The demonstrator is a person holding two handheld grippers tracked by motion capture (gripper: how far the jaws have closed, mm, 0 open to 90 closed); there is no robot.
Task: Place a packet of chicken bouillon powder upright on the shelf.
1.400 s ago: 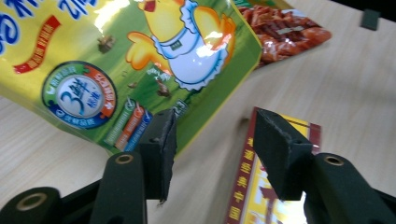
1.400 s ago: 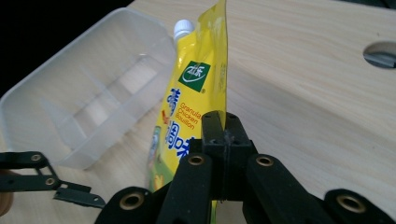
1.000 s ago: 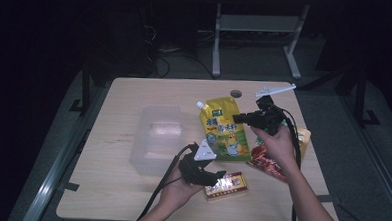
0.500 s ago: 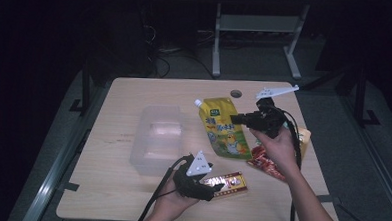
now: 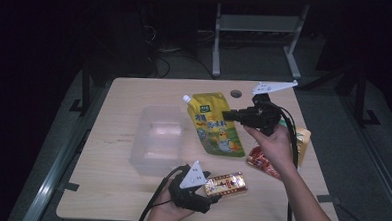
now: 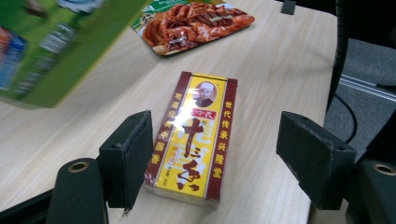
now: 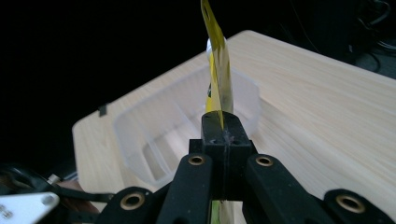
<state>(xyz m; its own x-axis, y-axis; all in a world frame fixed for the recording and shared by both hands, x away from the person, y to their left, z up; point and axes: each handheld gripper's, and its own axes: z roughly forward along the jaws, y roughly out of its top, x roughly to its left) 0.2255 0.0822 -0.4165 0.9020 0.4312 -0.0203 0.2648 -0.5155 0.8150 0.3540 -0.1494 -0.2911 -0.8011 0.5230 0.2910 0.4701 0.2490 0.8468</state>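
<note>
Yellow spouted pouch [image 5: 216, 124] hangs over the tabletop [image 5: 129, 207] beside the clear plastic bin [image 5: 160, 139], right fingers [image 7: 223, 140] pinched on its edge.
The left fingers [image 6: 128, 163], which have just been opening, stand apart astride the red-and-yellow flat box [image 6: 194, 137], its long axis running straight away between them; the bin lies open just left of the pouch.

High view: fixed above the near edge, looking forward and down on the whole pale wooden table [image 5: 130, 197], fairly far off. Left gripper view: low over the tabletop, close behind two black jaws, facing the yellow-and-maroon flat box [image 6: 194, 140] at frame centre; same box at lower centre of the high view [image 5: 226, 184]. Right gripper view: close, level, facing the clear plastic tub [image 7: 154, 130] at centre left; same tub left of centre in the high view [image 5: 157, 139].
</note>
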